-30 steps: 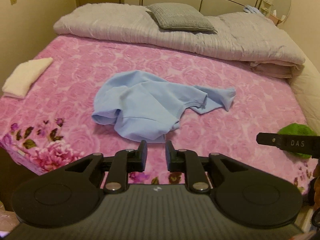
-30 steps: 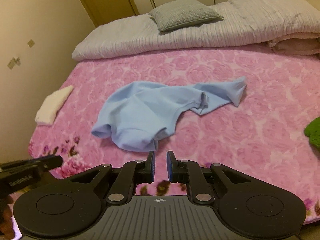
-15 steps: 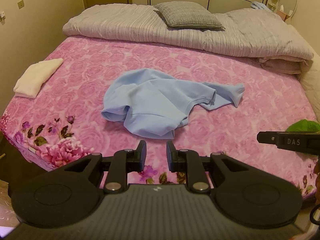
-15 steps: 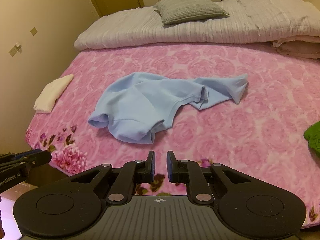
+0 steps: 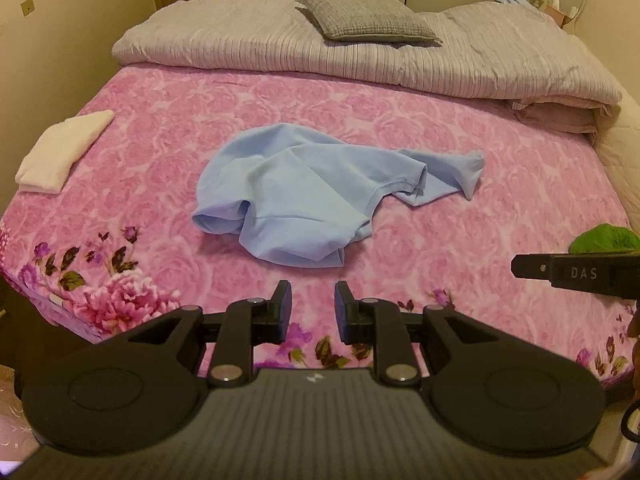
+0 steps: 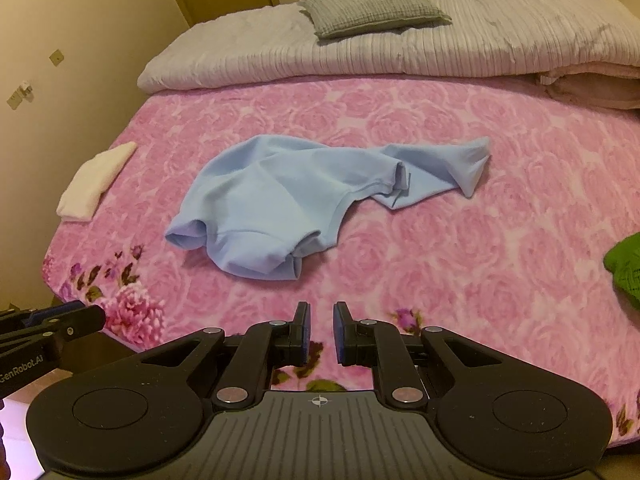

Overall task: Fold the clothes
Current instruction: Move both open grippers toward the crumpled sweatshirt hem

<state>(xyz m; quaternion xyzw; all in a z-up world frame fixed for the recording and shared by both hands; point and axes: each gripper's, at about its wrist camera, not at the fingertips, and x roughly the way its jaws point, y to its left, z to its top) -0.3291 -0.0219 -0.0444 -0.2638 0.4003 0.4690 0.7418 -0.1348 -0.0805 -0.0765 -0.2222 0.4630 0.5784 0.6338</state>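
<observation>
A crumpled light-blue shirt (image 5: 304, 200) (image 6: 272, 208) lies in the middle of the pink rose-patterned bedspread (image 5: 460, 240), one sleeve trailing to the right. My left gripper (image 5: 313, 300) hovers over the bed's near edge, short of the shirt's hem. Its jaws are opening and nothing is between them. My right gripper (image 6: 321, 316) hangs over the same edge, just right of the shirt's lower end, with a narrow empty gap between its pads. Each gripper shows at the side of the other's view: the right gripper (image 5: 576, 276), the left gripper (image 6: 48, 328).
A folded white towel (image 5: 60, 156) (image 6: 96, 180) lies at the bed's left edge. A green garment (image 5: 604, 238) (image 6: 624, 268) sits at the right edge. A grey quilt (image 5: 360, 60) and a pillow (image 5: 368, 20) fill the head of the bed.
The left jaws stand a little wider apart than before. Both views have shifted slightly. The shirt lies as it did.
</observation>
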